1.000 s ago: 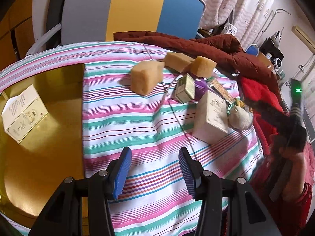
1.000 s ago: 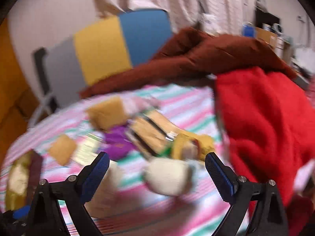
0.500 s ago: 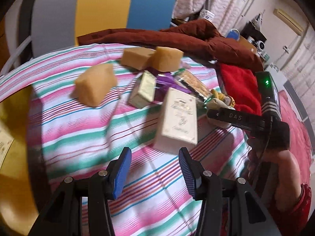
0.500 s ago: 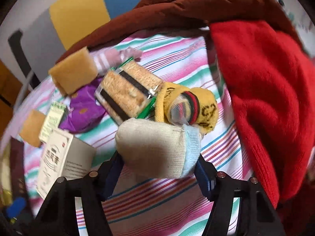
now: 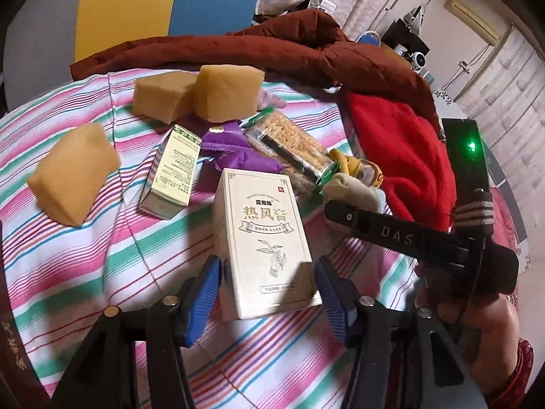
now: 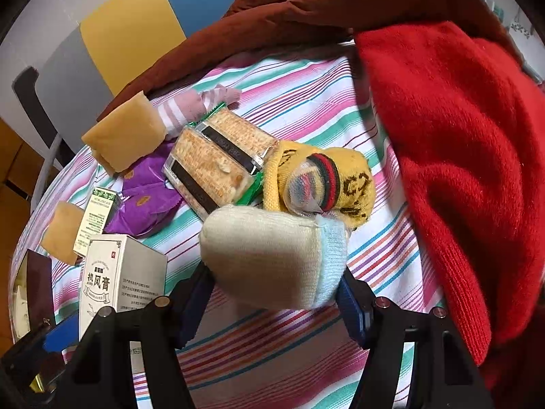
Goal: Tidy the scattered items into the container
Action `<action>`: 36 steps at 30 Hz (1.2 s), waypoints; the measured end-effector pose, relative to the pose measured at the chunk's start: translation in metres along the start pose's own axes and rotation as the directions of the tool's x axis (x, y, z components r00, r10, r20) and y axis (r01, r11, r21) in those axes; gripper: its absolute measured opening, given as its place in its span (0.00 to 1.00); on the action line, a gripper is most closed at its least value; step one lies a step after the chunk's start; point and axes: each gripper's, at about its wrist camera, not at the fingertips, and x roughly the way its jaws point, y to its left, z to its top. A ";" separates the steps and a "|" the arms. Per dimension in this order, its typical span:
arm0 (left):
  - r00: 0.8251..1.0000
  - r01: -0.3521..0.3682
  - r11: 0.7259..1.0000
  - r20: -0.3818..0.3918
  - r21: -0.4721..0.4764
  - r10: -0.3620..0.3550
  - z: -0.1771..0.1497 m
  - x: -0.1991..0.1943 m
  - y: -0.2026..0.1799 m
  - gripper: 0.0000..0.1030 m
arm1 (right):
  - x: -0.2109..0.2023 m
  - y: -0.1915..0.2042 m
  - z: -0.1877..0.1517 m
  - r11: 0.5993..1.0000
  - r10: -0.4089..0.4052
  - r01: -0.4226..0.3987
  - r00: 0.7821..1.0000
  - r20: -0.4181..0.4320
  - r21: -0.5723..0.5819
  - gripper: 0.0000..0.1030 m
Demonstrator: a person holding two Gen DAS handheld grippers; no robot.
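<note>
Two grippers are at work on my striped cloth. My left gripper stands apart, its blue pads on either side of the near end of the white box, not clearly pressing it. That box lies flat on the cloth and reads 热风膏 in large characters, with a small red square mark at its upper corner and a plant drawing below; the fine print is too small to read.

My right gripper is clamped on the cream sock, a rolled bundle with a pale blue cuff, just right of the box. From the left view its black finger bears the letters "DAS", and a green light glows on its body.

Beyond the box lie the cracker packs, with a dark band whose print I cannot read, and a purple packet. A yellow sock with black lettering and a red-green band touches the cream sock. Left of the box sits a small green-topped carton, its text illegible. Three sponges lie further left and beyond. A red sweater is heaped to the right.
</note>
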 end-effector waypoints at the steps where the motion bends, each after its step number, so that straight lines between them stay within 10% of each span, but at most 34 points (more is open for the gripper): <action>1: 1.000 -0.003 1.000 -0.001 0.011 0.003 -0.001 0.000 -0.002 0.57 | 0.000 0.000 0.000 1.000 -0.001 0.001 1.000 0.000 -0.002 0.66; 9: 1.000 -0.018 0.998 -0.006 0.057 0.019 0.003 0.000 -0.016 0.74 | 0.001 0.001 0.001 1.000 -0.004 0.004 1.000 0.000 -0.005 0.66; 19: 0.999 -0.050 0.999 -0.014 0.017 0.050 -0.006 0.014 0.001 0.57 | 0.005 0.001 0.003 1.000 -0.008 0.008 1.000 0.001 -0.007 0.66; 36: 0.993 -0.058 0.998 0.101 0.019 0.056 -0.044 -0.016 0.013 0.56 | 0.004 0.025 -0.003 0.990 0.092 -0.093 0.996 -0.008 -0.109 0.66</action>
